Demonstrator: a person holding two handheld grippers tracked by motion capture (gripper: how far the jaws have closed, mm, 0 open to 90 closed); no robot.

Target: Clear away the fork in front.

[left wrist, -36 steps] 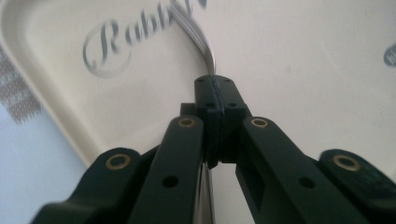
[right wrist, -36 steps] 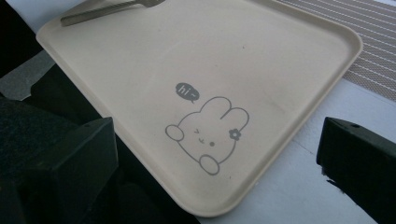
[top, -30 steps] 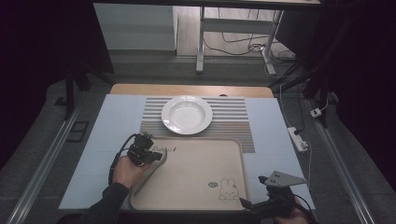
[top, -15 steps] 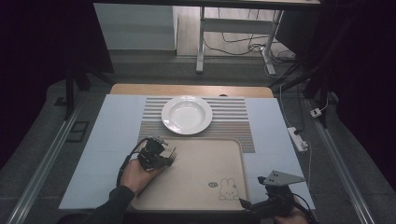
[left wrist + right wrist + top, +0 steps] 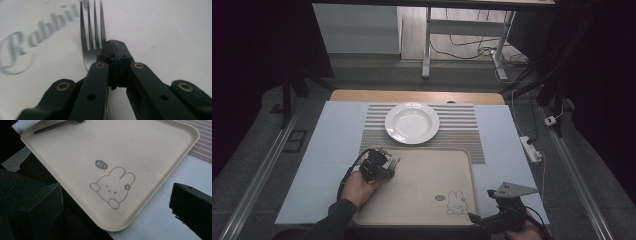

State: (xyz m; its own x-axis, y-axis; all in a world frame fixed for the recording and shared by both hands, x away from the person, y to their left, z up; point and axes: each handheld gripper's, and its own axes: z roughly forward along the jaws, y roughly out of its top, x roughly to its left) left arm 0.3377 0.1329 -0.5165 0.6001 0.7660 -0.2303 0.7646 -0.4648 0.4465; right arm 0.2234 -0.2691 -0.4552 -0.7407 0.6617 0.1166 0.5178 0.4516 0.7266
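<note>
A metal fork (image 5: 91, 30) is clamped between the black jaws of my left gripper (image 5: 115, 46), tines pointing away and lying low over the beige tray (image 5: 162, 30). In the high view that left gripper (image 5: 384, 165) sits over the tray's far left corner (image 5: 427, 175), held by a hand. The fork's handle (image 5: 50, 127) shows at the tray's far edge in the right gripper view. My right gripper (image 5: 116, 186) stands open, its jaws wide apart over the tray's near right corner by the rabbit drawing (image 5: 112, 186). In the high view the right gripper (image 5: 477, 219) is at the bottom right.
A white deep plate (image 5: 412, 122) rests on a striped placemat (image 5: 462, 130) just beyond the tray. A pale blue sheet (image 5: 327, 150) covers the table. A white power strip (image 5: 530, 149) lies off the table's right edge.
My left gripper has moved right from beside the tray to over its far left corner. The right gripper has stayed put.
</note>
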